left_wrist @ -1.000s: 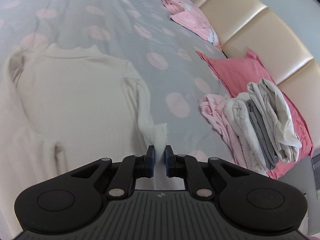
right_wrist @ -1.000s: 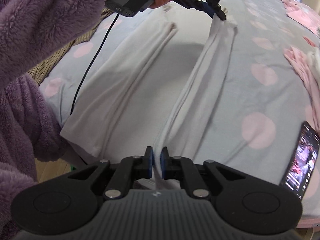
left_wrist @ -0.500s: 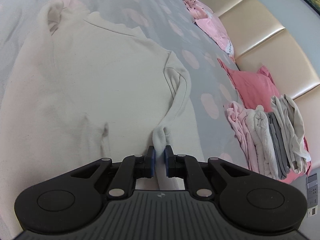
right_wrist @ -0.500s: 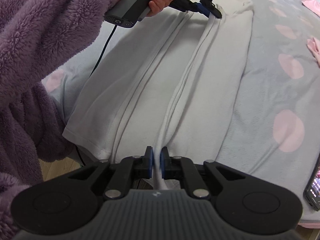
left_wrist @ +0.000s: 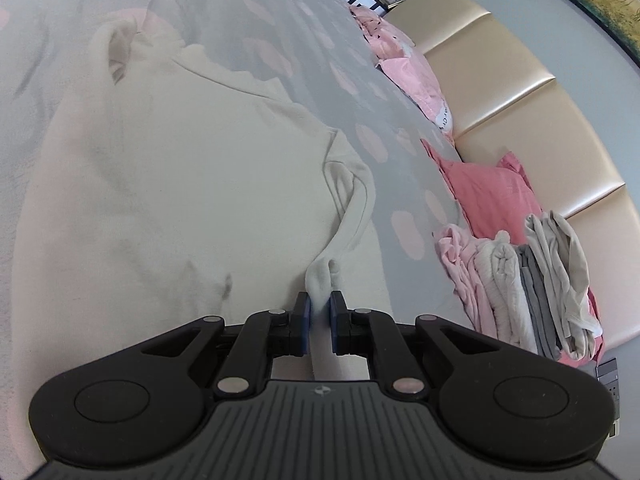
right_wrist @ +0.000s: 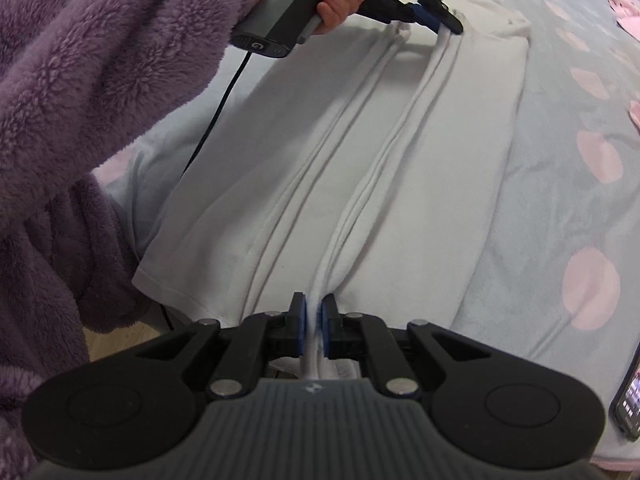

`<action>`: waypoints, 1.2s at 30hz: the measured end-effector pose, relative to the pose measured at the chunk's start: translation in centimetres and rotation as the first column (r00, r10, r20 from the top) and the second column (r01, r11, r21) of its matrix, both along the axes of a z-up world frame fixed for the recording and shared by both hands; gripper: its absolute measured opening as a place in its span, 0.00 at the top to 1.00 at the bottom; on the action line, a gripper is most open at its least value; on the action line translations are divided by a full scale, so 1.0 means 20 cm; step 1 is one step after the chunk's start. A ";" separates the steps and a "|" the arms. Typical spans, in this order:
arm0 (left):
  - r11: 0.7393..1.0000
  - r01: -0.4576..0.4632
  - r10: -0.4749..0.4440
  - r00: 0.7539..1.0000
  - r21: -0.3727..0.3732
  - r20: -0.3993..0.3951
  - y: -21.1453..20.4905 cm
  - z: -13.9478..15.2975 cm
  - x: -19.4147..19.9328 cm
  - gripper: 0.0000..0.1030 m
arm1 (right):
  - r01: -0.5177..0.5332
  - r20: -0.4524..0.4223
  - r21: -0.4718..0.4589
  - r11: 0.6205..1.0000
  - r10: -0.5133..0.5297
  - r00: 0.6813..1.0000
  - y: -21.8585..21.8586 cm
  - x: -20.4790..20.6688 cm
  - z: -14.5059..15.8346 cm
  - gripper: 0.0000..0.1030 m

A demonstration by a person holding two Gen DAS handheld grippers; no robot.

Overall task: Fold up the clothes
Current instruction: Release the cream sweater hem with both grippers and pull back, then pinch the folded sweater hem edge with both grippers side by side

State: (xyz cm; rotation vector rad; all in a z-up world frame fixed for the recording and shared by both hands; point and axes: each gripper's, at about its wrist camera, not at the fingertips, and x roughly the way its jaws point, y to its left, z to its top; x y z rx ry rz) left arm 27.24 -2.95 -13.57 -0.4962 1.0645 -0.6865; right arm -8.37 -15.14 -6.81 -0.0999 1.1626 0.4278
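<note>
Fluffy purple fleece sleeve [right_wrist: 120,80]. Grey handle [right_wrist: 280,28] with black cable [right_wrist: 216,116] trailing. Black left gripper [left_wrist: 319,312], black right gripper [right_wrist: 311,316]: blue-padded fingers [right_wrist: 300,324], silver screws, ribbed grey housing.

Bedspread [left_wrist: 248,8] beyond garment free; folded stack [left_wrist: 528,288] blocks rt side — phone [right_wrist: 629,400] near edge.
</note>
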 end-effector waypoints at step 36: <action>0.954 0.051 -0.083 0.992 0.294 0.094 0.56 0.32 -1.25 0.58 | 0.156 0.089 0.019 0.988 -0.157 0.984 -0.35 -0.13 -0.01 0.69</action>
